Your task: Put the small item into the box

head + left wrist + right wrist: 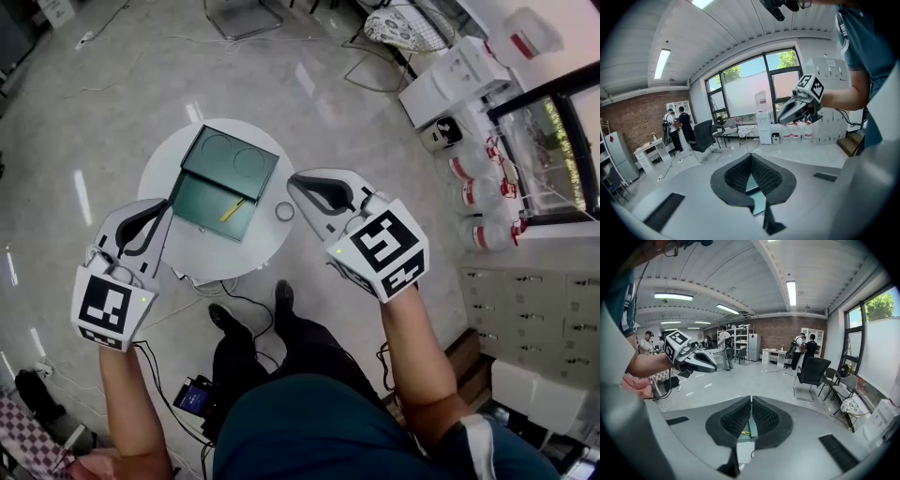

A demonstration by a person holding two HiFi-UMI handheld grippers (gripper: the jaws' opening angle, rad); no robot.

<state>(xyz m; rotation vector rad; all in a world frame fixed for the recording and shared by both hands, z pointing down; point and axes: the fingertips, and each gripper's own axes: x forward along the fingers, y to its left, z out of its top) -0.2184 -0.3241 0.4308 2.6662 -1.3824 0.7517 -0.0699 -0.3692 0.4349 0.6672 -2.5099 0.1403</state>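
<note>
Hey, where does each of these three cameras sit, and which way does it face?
Head view: on the person's head, facing steeply down at the table and open box; shows both arms, left gripper, right gripper, legs.
Left gripper view: on that gripper, facing along its shut jaws toward the windows; shows the right arm.
Right gripper view: on that gripper, facing along its shut jaws toward a brick wall; shows the left arm.
Shared: each gripper view shows the opposite gripper, as the head view does.
</note>
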